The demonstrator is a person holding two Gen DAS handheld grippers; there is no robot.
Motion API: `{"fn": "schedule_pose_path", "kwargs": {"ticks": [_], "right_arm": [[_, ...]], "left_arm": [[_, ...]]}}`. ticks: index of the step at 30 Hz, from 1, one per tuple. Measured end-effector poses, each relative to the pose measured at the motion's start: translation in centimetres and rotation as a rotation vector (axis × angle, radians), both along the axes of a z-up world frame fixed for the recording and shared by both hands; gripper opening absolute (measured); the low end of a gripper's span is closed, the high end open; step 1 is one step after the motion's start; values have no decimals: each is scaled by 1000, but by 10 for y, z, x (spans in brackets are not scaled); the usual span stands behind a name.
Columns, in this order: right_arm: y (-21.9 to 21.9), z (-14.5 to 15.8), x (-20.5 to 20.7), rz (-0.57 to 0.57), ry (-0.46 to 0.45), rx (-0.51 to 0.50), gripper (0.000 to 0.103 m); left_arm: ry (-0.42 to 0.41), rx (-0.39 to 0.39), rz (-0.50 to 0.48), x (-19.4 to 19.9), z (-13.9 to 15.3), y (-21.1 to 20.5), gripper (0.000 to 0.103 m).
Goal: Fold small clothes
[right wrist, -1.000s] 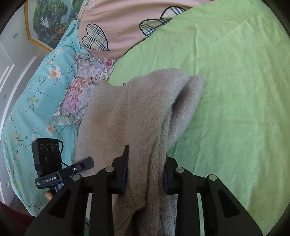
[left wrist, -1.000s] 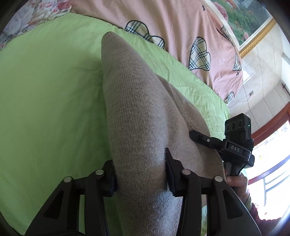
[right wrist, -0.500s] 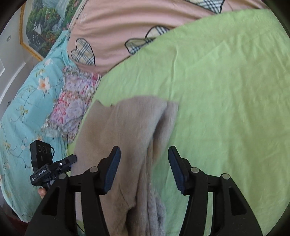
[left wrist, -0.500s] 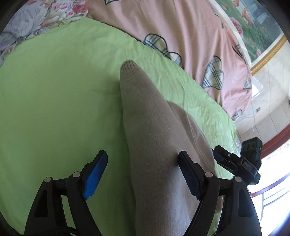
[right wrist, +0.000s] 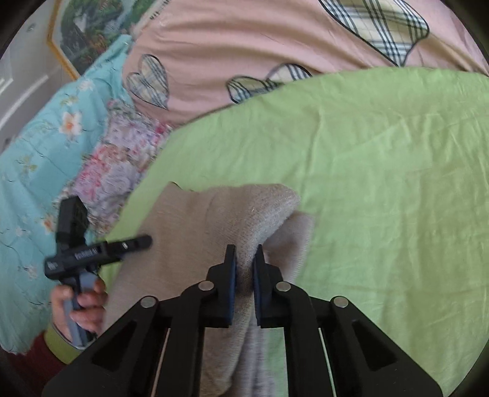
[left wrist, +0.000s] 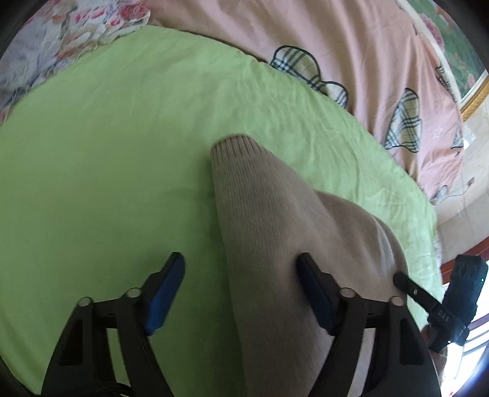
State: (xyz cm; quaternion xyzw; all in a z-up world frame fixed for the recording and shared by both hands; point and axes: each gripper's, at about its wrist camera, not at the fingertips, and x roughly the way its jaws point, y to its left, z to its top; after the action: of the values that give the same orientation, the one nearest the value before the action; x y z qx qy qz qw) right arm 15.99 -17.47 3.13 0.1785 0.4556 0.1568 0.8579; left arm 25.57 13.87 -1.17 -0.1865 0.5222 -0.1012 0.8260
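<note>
A beige knit garment (left wrist: 275, 244) lies on the green sheet (left wrist: 107, 152), its ribbed cuff pointing away from me. My left gripper (left wrist: 241, 274) is open over it; the knit lies between the blue pads (left wrist: 165, 290), nearer the right one. In the right wrist view my right gripper (right wrist: 244, 259) is shut on a raised fold of the same beige knit garment (right wrist: 232, 210). The left gripper (right wrist: 91, 247) with the hand holding it shows at the left of that view, and the right gripper's body (left wrist: 452, 293) at the right of the left wrist view.
A pink quilt with plaid hearts (right wrist: 244, 61) lies beyond the green sheet (right wrist: 382, 183). A floral pillow (right wrist: 119, 171) and a turquoise flowered quilt (right wrist: 33, 158) lie to the left. A framed painting (right wrist: 97, 24) hangs on the wall.
Both grippers let go of the knit and opened. The left one has stayed open and drawn back; the right one has closed again on a fold of the garment.
</note>
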Motion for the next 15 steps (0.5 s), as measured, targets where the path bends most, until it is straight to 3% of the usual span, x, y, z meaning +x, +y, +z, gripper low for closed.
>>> {"fn": "schedule_pose_path", "kwargs": {"ticks": [2,4,5,7,9,10,12,15], "right_arm": [[-6,-15,6,-14,39,0,9],[-5,-25,10,-21,56,-18,9],[-3,-26,10,-24,58,-17,9],[-3,-21,8,-27,54,-9,11],[-7,-11,0,-40,45,19,15],[-10,-5,-7,-43,35,28,17],[-13,7,-22,-47,9,37,33],[-15,21,-54,-32,-20,61,41]], "left_arm": [[2,44,-5,20,-7,-3,48],[15,122,4,37,-13,-7,36],[24,160,6,43,-14,-9,34],[35,145,-2,43,-10,-8,32],[1,121,-18,29,4,-8,33],[-24,129,-28,17,14,-7,38],[-59,119,-47,-12,29,-4,49],[-102,79,-63,-67,47,7,56]]}}
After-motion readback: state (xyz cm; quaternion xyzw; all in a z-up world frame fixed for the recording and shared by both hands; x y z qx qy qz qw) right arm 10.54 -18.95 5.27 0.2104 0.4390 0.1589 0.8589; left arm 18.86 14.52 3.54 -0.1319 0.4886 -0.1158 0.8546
